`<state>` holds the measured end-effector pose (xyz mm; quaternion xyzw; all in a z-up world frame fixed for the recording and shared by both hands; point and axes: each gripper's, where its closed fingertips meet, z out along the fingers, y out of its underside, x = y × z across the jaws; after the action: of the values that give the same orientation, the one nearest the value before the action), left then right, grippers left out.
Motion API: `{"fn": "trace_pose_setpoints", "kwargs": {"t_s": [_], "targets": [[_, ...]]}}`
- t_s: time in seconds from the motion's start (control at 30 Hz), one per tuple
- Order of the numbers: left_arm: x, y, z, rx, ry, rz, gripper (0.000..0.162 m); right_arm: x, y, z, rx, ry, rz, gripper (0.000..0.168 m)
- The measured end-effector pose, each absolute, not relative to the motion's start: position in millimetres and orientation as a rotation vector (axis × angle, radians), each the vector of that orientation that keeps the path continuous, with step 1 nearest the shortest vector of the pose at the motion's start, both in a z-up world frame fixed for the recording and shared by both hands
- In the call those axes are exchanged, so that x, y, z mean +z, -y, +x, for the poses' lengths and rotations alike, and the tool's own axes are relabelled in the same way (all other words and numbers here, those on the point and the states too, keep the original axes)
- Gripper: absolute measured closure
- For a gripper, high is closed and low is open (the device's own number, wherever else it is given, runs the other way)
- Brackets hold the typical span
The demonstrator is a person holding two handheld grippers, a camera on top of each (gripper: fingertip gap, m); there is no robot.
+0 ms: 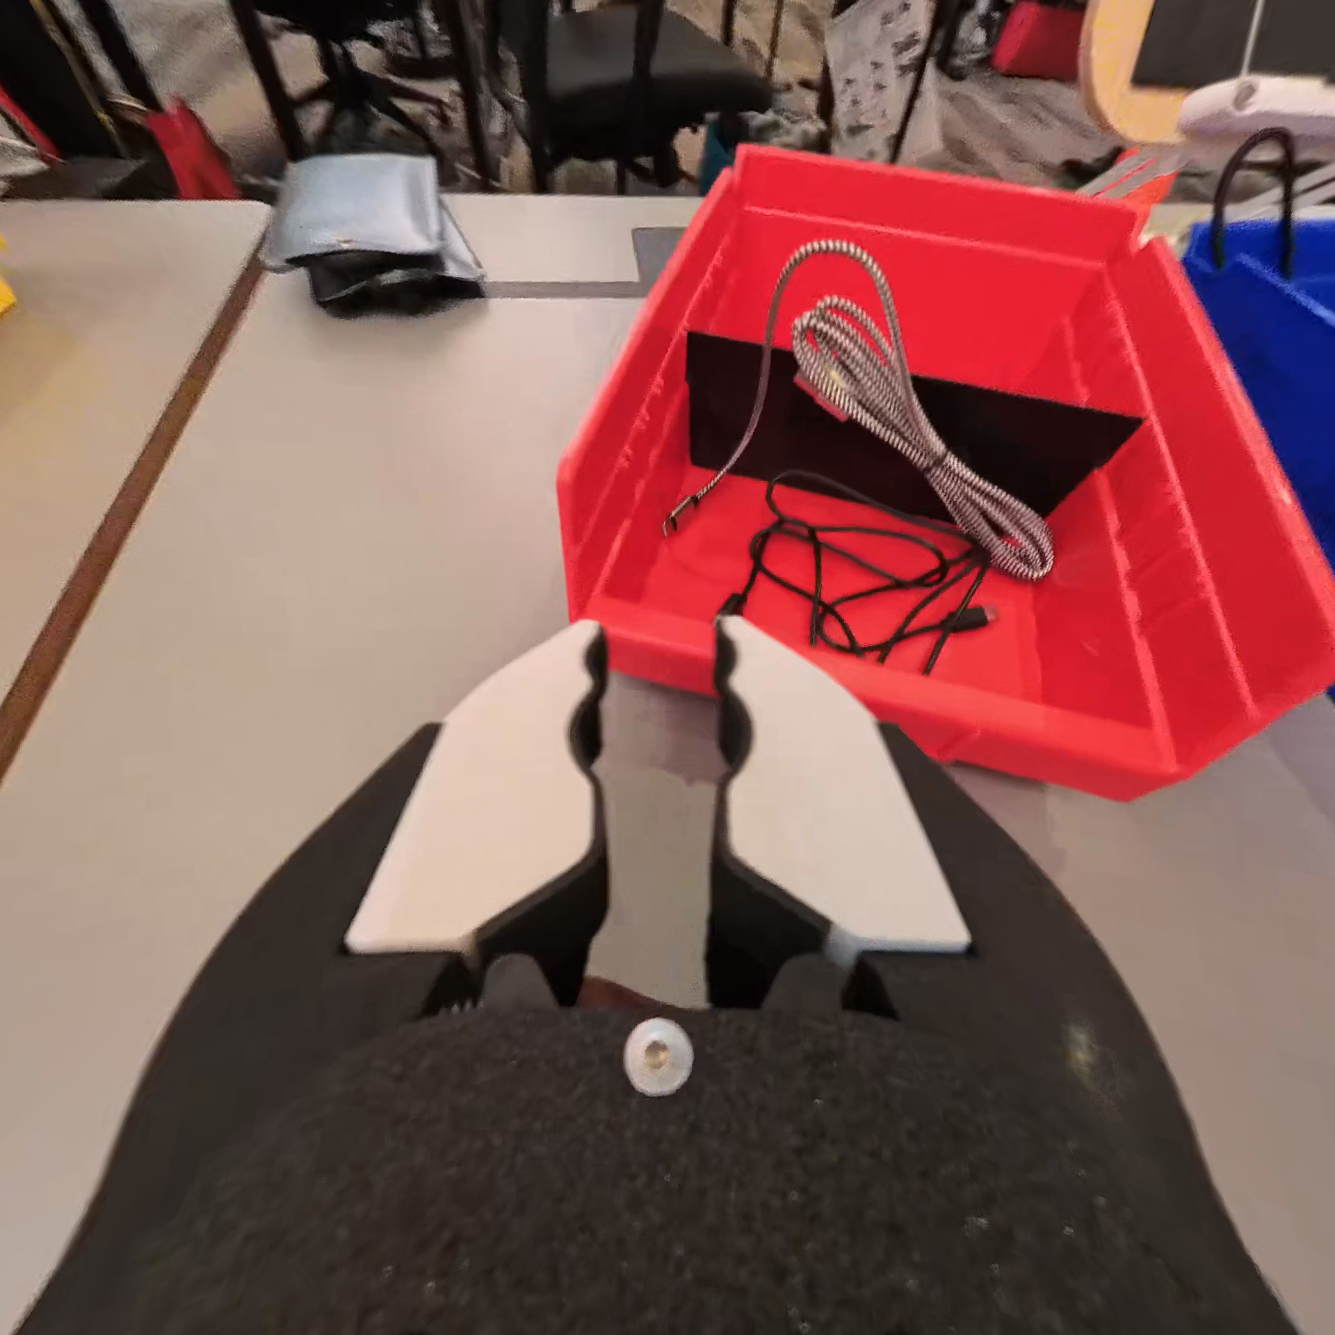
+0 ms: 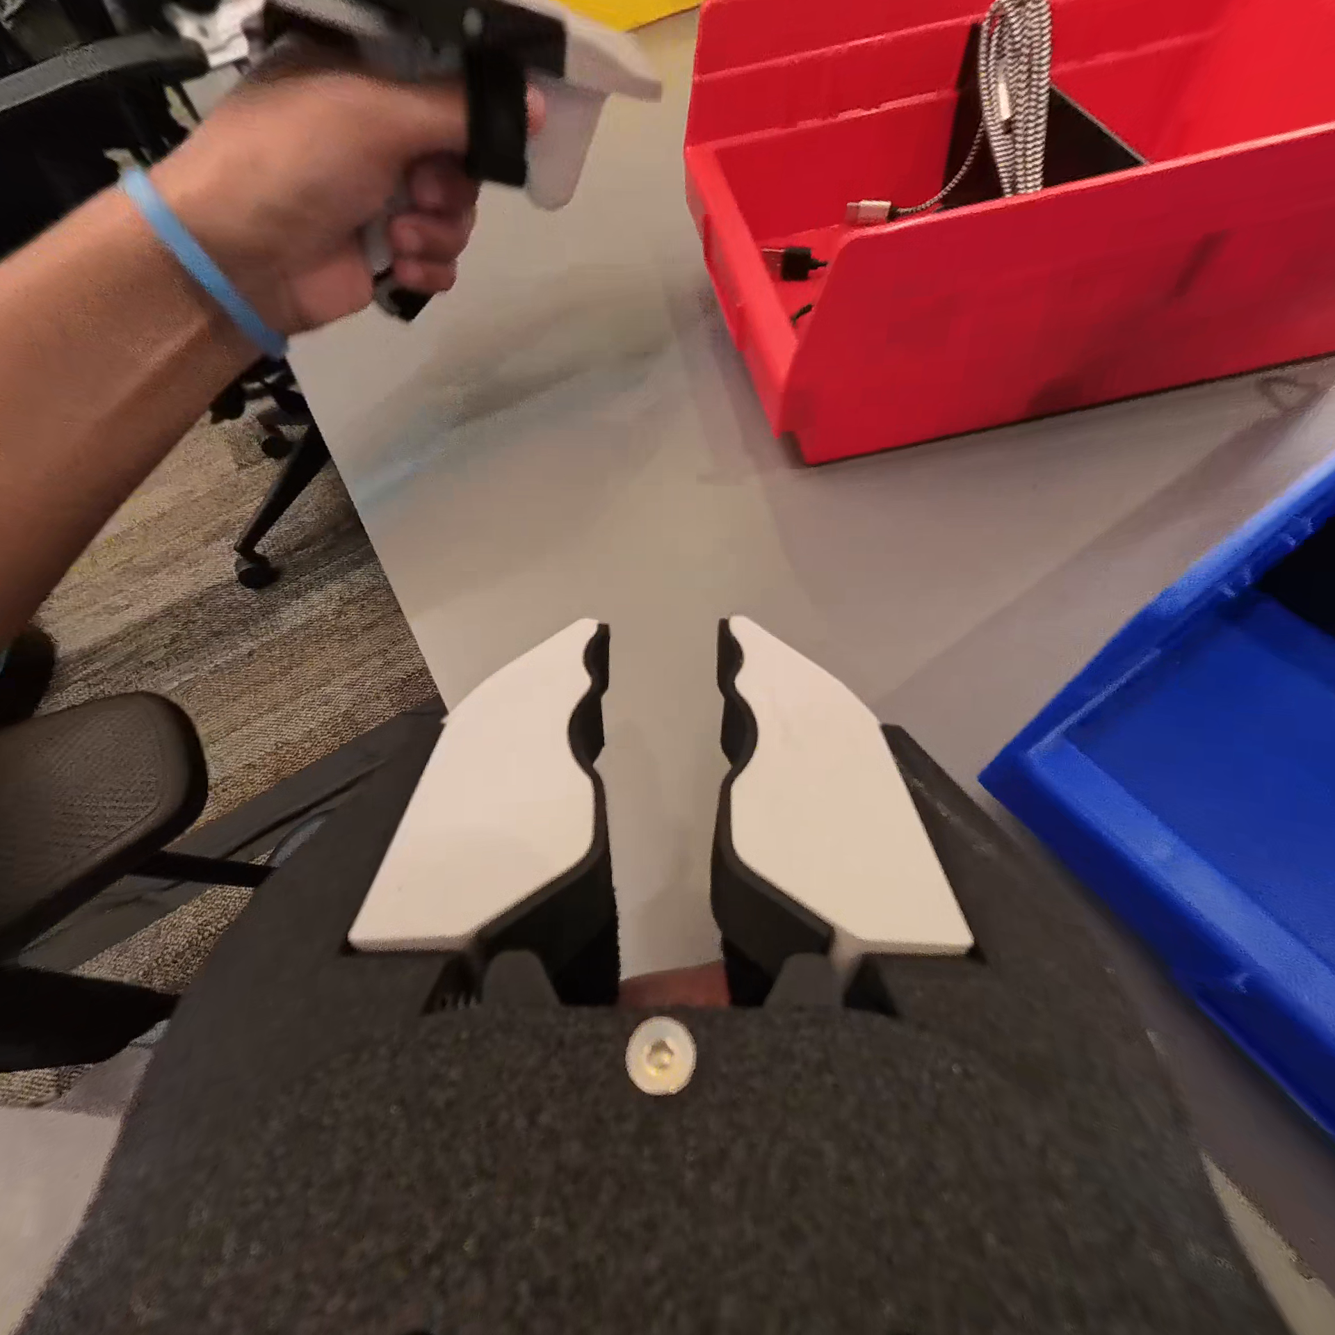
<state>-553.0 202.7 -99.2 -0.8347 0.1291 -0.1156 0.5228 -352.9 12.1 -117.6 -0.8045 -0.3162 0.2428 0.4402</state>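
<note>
My left gripper (image 1: 659,636) is open with nothing between its pads, just short of the near rim of a red bin (image 1: 1192,578) on the grey table. In the bin a black-and-white braided cable (image 1: 939,462) lies over a black divider (image 1: 795,433), and a thin black cable (image 1: 860,571) lies tangled in the near compartment. My right gripper (image 2: 663,636) is open with nothing between its pads, above bare table (image 2: 578,448). The red bin (image 2: 1011,310) stands ahead of it to the right, with the braided cable (image 2: 1015,94) in it. The left gripper (image 2: 556,108), held by a hand (image 2: 289,209), shows at the upper left.
A blue bin (image 2: 1192,831) stands close at the right of my right gripper; it also shows in the left wrist view (image 1: 1286,318). Grey pouches (image 1: 368,231) lie at the table's far edge. Office chairs (image 2: 87,809) and carpet lie beyond the table's left edge. My right fingertips sit around 30 cm from my left ones.
</note>
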Motion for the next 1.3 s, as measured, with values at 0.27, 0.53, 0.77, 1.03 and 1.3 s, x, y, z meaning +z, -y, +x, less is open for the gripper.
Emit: {"fn": "trace_pose_setpoints", "kwargs": {"t_s": [0.27,0.53,0.77,1.03,1.3], "targets": [[-118,-275,-542,-0.387,-0.467,-2.046,0.136,-119,-15,-341,0.537,0.76,-2.01,0.14],[-121,-193,-537,-0.27,-0.328,-2.055,0.157,-122,-34,-344,0.501,0.596,-2.031,0.127],[-121,-84,-545,-0.156,-0.04,-2.104,0.159,-103,-74,-343,0.286,0.405,-1.961,0.134],[-114,-24,-530,-0.044,0.054,-2.037,0.159,-120,-77,-343,0.191,0.41,-2.015,0.162],[-29,-8,-503,0.1,0.034,-1.783,0.16,-56,-60,-317,0.24,0.328,-1.864,0.162]]}}
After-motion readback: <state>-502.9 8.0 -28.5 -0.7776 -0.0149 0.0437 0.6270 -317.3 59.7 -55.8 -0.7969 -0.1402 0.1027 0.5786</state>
